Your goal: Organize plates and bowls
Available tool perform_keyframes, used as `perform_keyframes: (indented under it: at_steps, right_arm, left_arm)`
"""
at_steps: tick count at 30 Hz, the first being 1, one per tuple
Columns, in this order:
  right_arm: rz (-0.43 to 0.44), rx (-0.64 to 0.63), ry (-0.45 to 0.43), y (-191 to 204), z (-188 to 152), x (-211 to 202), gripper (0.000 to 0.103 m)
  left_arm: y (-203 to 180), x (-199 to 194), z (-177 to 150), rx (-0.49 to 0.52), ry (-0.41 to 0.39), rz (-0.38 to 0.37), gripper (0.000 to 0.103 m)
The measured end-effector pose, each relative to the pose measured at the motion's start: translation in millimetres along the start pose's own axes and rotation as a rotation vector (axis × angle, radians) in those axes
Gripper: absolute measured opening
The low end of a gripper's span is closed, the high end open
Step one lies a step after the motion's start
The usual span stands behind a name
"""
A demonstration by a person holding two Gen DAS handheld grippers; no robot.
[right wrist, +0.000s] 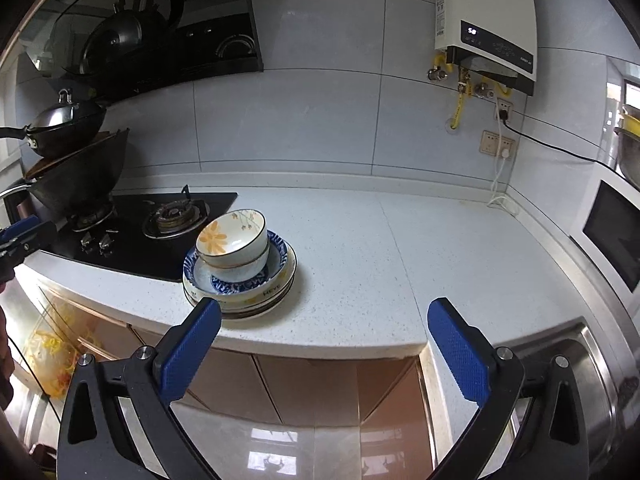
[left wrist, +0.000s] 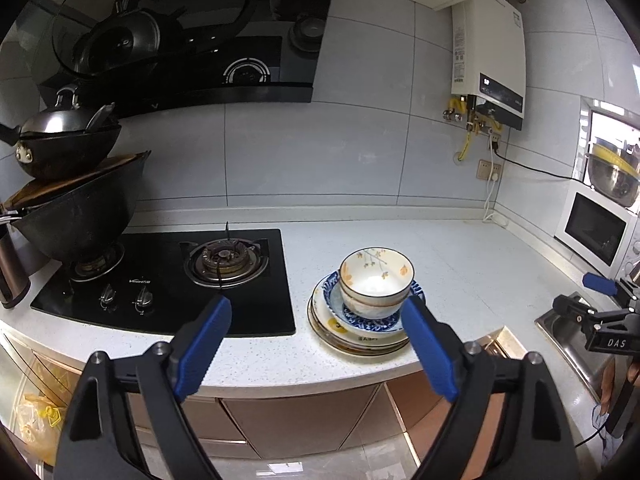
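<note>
stove left of dish stack | sink right

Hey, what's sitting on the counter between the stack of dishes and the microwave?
Nothing: in the left wrist view the stretch of counter between the dish stack and the microwave is bare. The right wrist view shows the same.

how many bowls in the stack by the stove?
2 floral bowls show: the top bowl nests in a second bowl whose rim sits just under it. Both rest in a blue-patterned dish on a pile of plates. More nested underneath could be hidden.
</note>
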State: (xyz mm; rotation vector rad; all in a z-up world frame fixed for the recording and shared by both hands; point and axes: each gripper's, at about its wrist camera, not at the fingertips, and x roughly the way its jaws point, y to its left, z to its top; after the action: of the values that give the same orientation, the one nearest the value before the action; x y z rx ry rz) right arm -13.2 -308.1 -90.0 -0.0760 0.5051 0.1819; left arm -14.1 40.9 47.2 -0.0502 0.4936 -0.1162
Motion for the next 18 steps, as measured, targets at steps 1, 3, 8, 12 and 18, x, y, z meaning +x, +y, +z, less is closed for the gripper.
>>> perform_keyframes:
  at_steps: [1, 3, 8, 12, 18]
  right_arm:
    - [-0.014, 0.0, 0.006, 5, -3, -3, 0.102]
    - [-0.035, 0.004, 0.029, 13, -8, -10, 0.102]
    - [-0.057, 0.027, 0.063, 21, -19, -24, 0.102]
    - [-0.033, 0.049, 0.027, 15, -20, -36, 0.102]
    - [0.02, 0.039, 0.063, 5, -22, -37, 0.102]
  left_arm:
    - [7, -3, -2, -0.006, 0.0, -0.008, 0.087]
    - [16, -9, -7, -0.008, 0.005, -0.019, 0.087]
    - [29, -20, -16, -0.011, 0.008, -0.05, 0.087]
    - [25, -33, -19, -0.01, -0.003, -0.038, 0.087]
    - [14, -50, -18, -0.008, -0.021, 0.028, 0.087]
